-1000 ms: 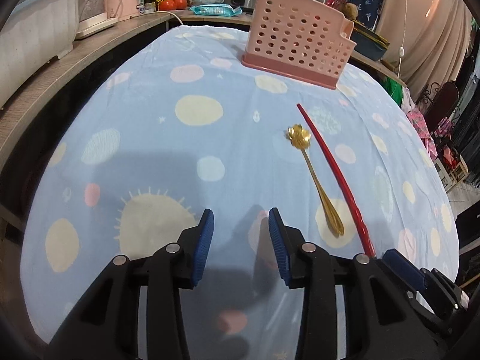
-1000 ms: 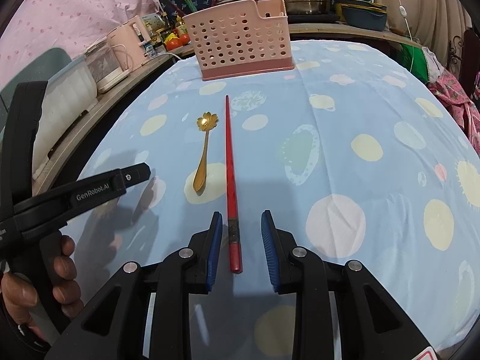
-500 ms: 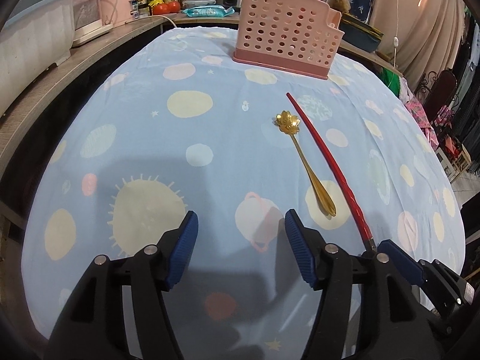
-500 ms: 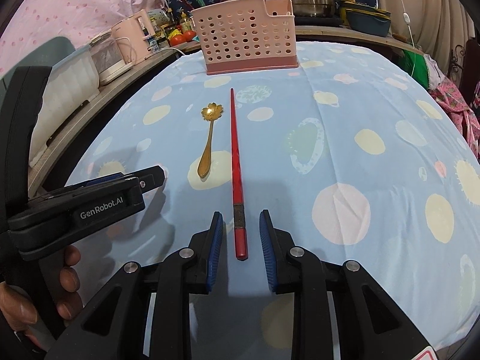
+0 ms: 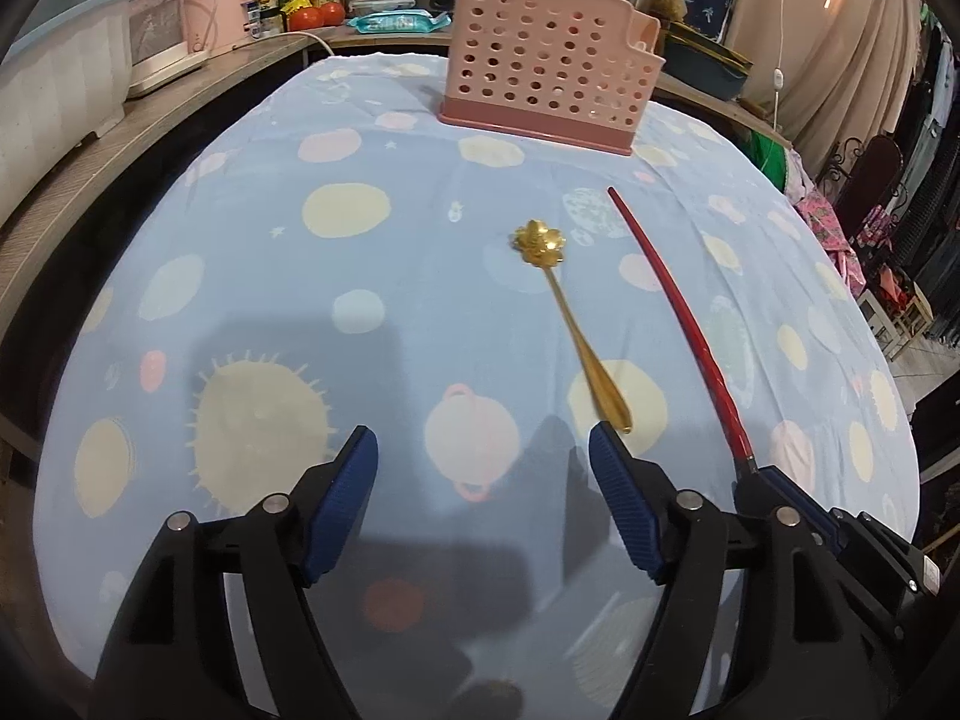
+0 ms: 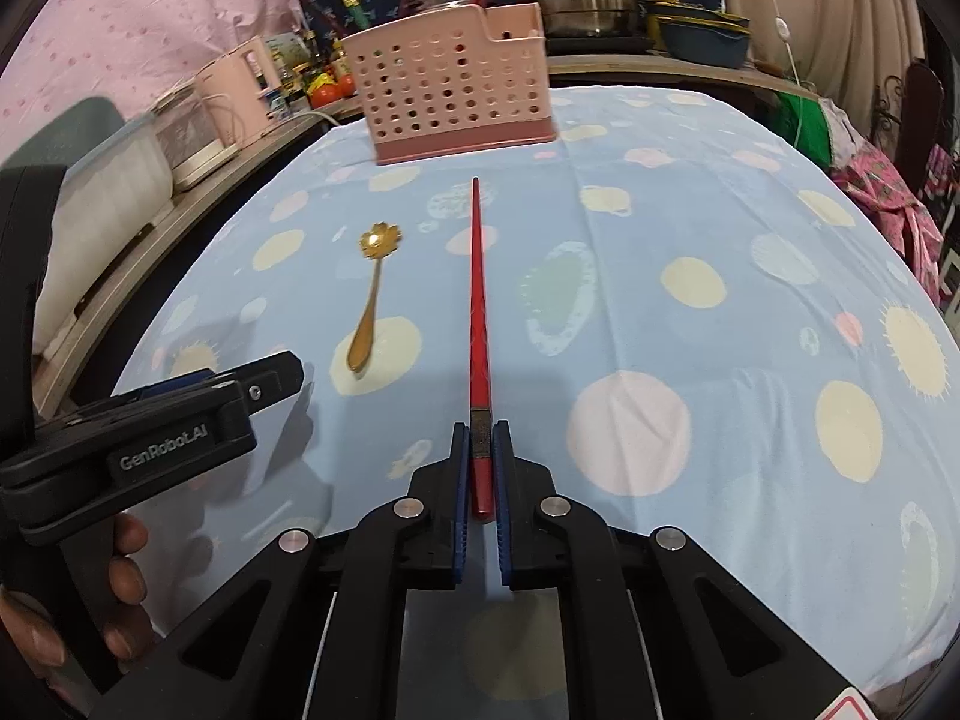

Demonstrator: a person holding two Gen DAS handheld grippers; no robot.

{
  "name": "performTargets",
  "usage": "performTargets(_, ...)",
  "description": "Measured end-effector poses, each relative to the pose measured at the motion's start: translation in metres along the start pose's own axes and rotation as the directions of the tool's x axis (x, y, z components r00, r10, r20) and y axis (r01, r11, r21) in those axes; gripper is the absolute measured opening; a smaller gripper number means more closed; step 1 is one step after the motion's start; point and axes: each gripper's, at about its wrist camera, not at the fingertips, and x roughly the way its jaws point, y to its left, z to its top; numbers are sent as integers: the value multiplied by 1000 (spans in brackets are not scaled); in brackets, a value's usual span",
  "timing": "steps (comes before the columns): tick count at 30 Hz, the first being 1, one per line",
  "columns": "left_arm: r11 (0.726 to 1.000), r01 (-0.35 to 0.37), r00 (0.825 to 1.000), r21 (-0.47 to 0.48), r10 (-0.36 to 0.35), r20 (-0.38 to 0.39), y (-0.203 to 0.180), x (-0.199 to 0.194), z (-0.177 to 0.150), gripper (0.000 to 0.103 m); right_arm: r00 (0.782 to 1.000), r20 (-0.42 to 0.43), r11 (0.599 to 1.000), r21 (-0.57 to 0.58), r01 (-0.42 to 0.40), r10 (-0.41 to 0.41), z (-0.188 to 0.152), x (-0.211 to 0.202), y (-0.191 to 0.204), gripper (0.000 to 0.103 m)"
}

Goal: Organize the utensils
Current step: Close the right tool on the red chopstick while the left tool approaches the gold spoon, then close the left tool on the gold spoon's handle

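Right gripper (image 6: 480, 456): jaws clamped on red chopstick (image 6: 478, 300) butt at table's near edge; lift level toward pink basket (image 6: 450, 84). Left gripper (image 5: 483, 480): jaws wide, empty, near gold spoon (image 5: 570, 324).

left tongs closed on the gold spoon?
No. The left tongs gape open above the cloth, just short of the gold spoon.

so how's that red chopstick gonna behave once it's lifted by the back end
The red chopstick looks stiff and thin, so it should stay straight and feel light. The right claw grips only its butt end, so the long tip may droop or pivot between the pads. Its glossy finish suggests it could slip.
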Motion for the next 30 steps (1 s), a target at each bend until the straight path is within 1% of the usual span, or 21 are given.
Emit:
performTargets(5, 999, 26, 1000, 19, -26, -7, -16, 5, 4, 69, 1000, 3, 1000, 29, 8, -8, 2, -1, -10, 7)
performTargets(7, 999, 26, 1000, 28, -26, -13, -22, 9, 7, 69, 1000, 2, 999, 40, 6, -6, 2, -1, -13, 7)
performTargets(8, 999, 27, 1000, 33, -27, -16, -25, 11, 7, 67, 1000, 2, 999, 44, 3, -4, 2, -1, -14, 7)
performTargets(10, 999, 16, 1000, 42, -16, -14, -28, 13, 7, 63, 1000, 0, 999, 53, -1, 1, 2, 0, -17, 7)
performTargets(11, 999, 12, 1000, 49, -12, -13, -30, 15, 8, 57, 1000, -1, 998, 55, -3, 3, 2, 0, -17, 7)
performTargets(12, 999, 9, 1000, 54, -8, -13, -32, 15, 8, 53, 1000, -1, 998, 56, -4, 4, 2, 0, -17, 7)
performTargets(13, 998, 1, 1000, 57, 0, -12, -33, 16, 8, 52, 1000, -2, 998, 57, -5, 5, 2, 1, -17, 7)
performTargets(15, 998, -6, 1000, 63, 7, -8, -33, 16, 9, 41, 1000, -3, 998, 57, -8, 8, 2, 1, -18, 7)
performTargets(16, 998, -13, 1000, 65, 13, -5, -33, 16, 8, 39, 1000, -3, 998, 58, -9, 10, 2, 1, -18, 7)
performTargets(18, 998, -11, 1000, 65, 12, -3, -32, 16, 8, 30, 1000, -3, 998, 60, -12, 12, 2, 1, -18, 7)
performTargets(19, 998, -10, 1000, 63, 11, -2, -32, 16, 8, 27, 1000, -3, 998, 60, -13, 13, 2, 2, -18, 7)
performTargets(20, 998, -7, 1000, 60, 7, -2, -31, 16, 8, 21, 1000, -3, 998, 61, -14, 14, 2, 2, -18, 7)
performTargets(22, 998, -4, 1000, 58, 4, -4, -29, 16, 9, 13, 1000, -3, 998, 61, -15, 15, 2, 2, -18, 7)
performTargets(23, 999, -1, 1000, 54, 2, -5, -28, 16, 9, 11, 1000, -2, 998, 62, -15, 15, 1, 2, -18, 7)
performTargets(30, 999, 31, 999, 27, -30, -14, -19, 9, 8, 10, 1000, 0, 998, 65, -20, 20, 2, 0, -18, 7)
